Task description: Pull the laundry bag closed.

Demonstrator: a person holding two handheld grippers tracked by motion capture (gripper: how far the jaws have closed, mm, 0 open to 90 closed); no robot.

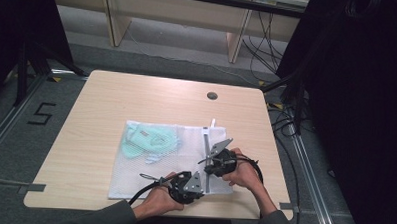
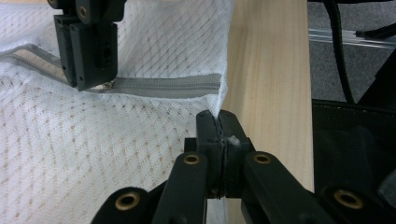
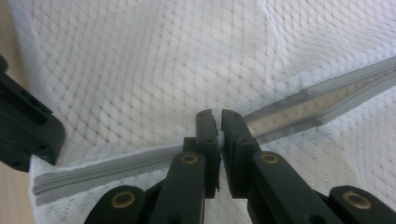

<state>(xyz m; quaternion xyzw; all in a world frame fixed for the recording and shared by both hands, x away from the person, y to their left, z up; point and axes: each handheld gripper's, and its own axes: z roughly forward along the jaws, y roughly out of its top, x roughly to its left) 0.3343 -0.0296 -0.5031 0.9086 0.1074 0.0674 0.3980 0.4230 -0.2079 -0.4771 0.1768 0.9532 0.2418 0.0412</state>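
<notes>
1. Two grippers work a white mesh bag [image 1: 169, 163] lying near the table's [image 1: 101, 103] front edge.
2. Left gripper [image 2: 218, 122] is clamped on the bag's corner.
3. Right gripper [image 3: 218, 122] pinches the grey zipper [image 3: 299, 109] pull.

High view above table [image 1: 112, 89], facing forward-down; gripper views close — apparently sharing grey zipper [image 2: 163, 86].
</notes>
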